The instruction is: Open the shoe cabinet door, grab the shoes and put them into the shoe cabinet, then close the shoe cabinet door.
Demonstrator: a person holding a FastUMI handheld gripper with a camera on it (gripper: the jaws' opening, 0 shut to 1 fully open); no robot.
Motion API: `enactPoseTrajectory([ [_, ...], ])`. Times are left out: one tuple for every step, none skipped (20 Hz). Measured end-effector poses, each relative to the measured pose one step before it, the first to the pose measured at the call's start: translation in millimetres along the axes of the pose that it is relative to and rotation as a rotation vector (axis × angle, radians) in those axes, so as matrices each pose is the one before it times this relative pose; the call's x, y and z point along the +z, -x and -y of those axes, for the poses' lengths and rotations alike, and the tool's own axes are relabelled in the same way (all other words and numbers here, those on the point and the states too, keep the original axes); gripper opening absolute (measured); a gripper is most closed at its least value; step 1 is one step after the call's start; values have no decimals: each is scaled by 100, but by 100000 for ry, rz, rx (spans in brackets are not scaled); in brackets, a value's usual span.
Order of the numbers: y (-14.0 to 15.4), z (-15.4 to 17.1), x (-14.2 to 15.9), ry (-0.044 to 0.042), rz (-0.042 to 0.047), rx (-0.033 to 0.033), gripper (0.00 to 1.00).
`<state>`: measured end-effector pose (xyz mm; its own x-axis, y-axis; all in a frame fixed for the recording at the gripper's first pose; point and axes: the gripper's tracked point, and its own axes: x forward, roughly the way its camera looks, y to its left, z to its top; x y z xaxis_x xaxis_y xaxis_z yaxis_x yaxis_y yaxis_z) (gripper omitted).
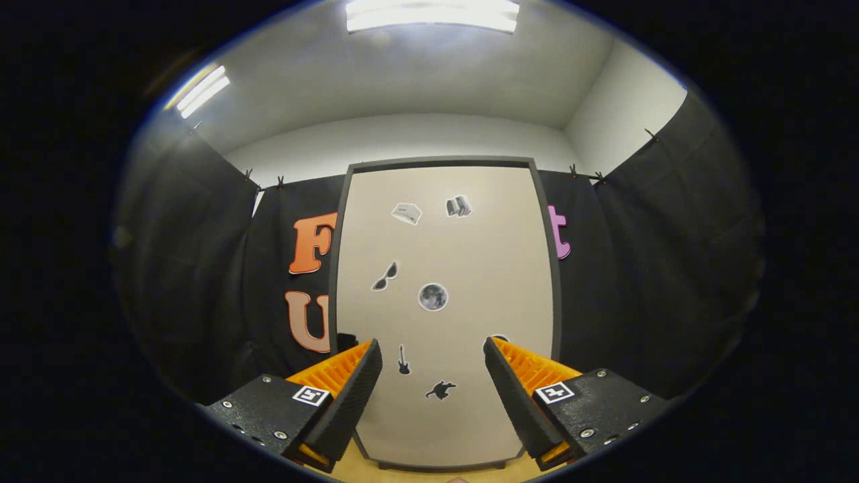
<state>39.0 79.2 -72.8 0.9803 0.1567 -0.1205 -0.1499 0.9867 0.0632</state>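
The shoe cabinet door (pixel 470 268) is a tall beige panel in a dark frame, standing straight ahead and closed. Several small stickers dot its face, among them a round moon (pixel 433 296), sunglasses (pixel 385 276), a guitar (pixel 403 360) and a cat shape (pixel 441 390). My gripper (pixel 433 355) is open, its two fingers spread wide with nothing between them, pointing at the lower half of the door from a short distance away. No handle can be made out on the door.
Black cloth walls (pixel 644 268) hang on both sides of the cabinet. A strip of wooden floor (pixel 349 469) lies at the cabinet's foot. White ceiling with bright lamps (pixel 433 15) is overhead.
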Motion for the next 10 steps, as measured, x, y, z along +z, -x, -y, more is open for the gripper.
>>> enactPoseTrajectory([
  [-406, -1126, -760, -335, -1883, 1899, 96],
  [-417, -977, -684, -146, -1812, 1714, 96],
  [-602, -1068, -782, -254, -1883, 1543, 96],
  [-471, -982, -643, -551, -2139, 1666, 96],
  [-751, -1140, -589, -774, -1941, 1936, 96],
  [-810, -961, -534, -514, -2195, 1950, 96],
  [-1025, -981, -455, -64, -1427, 1832, 96],
  [-924, -763, -473, 652, -1899, 985, 96],
  [-1029, -706, -562, 1145, -1565, 740, 96],
  [-882, -434, -513, 1433, -2383, -217, 95],
])
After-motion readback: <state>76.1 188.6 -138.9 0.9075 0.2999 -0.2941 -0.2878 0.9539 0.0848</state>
